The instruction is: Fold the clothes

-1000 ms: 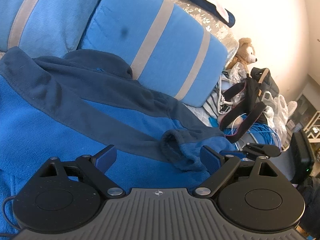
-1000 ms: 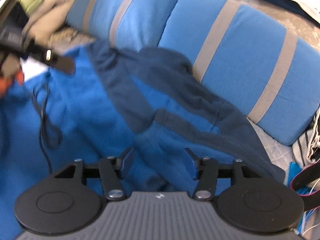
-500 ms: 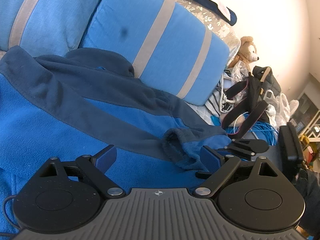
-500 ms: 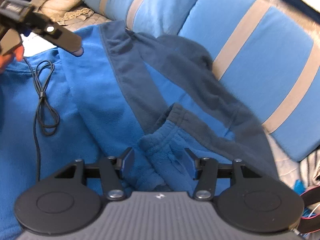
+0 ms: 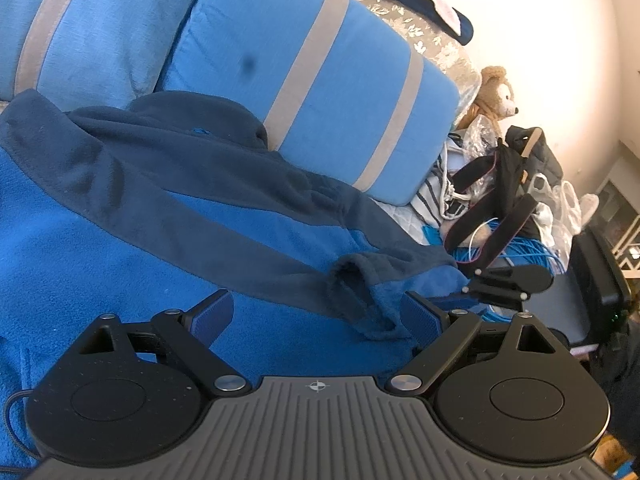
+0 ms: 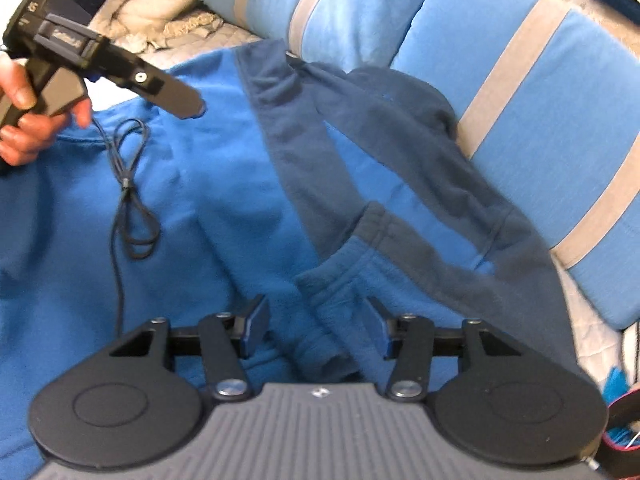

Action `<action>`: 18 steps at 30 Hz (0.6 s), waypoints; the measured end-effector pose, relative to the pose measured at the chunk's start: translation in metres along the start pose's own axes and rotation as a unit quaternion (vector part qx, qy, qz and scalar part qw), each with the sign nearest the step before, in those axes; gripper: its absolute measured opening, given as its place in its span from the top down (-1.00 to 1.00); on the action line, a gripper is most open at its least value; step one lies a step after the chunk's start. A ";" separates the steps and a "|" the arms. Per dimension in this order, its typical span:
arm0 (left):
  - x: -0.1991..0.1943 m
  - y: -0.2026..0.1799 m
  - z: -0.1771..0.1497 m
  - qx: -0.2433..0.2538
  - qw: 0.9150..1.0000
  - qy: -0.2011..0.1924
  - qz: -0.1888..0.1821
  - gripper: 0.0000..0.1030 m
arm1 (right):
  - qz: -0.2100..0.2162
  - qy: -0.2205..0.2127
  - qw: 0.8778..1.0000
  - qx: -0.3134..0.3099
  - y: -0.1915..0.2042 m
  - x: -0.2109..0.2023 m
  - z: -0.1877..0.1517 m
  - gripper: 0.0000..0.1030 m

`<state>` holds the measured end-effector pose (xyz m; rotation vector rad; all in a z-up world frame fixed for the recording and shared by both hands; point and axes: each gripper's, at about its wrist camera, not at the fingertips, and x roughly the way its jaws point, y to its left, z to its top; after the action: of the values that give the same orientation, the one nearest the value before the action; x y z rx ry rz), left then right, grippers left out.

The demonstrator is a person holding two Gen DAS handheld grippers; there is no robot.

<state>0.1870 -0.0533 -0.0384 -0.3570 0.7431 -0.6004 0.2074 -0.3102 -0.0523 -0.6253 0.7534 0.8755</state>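
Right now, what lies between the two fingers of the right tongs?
In the right wrist view, the sleeve cuff of the blue fleece lies between the open right tongs, not yet pinched.

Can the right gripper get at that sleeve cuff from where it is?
Probably yes. The right gripper is open, and the cuff lies on the blue fleece just ahead of its fingers with nothing over it. The left gripper is off to the side.

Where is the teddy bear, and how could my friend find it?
Start at the striped blue cushion behind the blue fleece. Look past its far end, toward the pale wall. The teddy bear sits there above a heap of bags and cables; it is the only tan, furry thing there.
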 end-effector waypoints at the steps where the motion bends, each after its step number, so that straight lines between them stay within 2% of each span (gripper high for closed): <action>1: 0.000 0.000 0.000 0.000 1.000 0.000 0.001 -0.78 | 0.000 0.005 1.000 -0.007 -0.001 0.003 0.002 -0.14; 5: -0.001 0.000 0.000 -0.002 1.000 -0.002 0.003 -0.78 | 0.018 0.031 0.999 -0.036 -0.006 0.014 0.010 0.04; 11: 0.000 0.000 -0.001 0.000 1.000 -0.002 0.009 -0.78 | 0.037 0.069 0.995 -0.061 -0.015 0.028 0.017 0.06; 12: 0.000 0.000 -0.001 0.002 1.000 -0.002 0.010 -0.78 | 0.041 0.072 0.995 -0.062 -0.015 0.030 0.017 0.38; 13: 0.000 0.000 -0.001 0.003 1.000 -0.002 0.010 -0.78 | 0.046 0.075 0.994 -0.063 -0.014 0.030 0.017 0.53; 18: 0.000 0.001 0.000 0.001 1.000 -0.004 0.005 -0.78 | 0.010 0.049 0.996 -0.080 -0.001 0.022 0.012 0.72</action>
<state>0.1872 -0.0523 -0.0388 -0.3533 0.7355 -0.5890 0.2211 -0.2919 -0.0623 -0.8087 0.7838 0.9360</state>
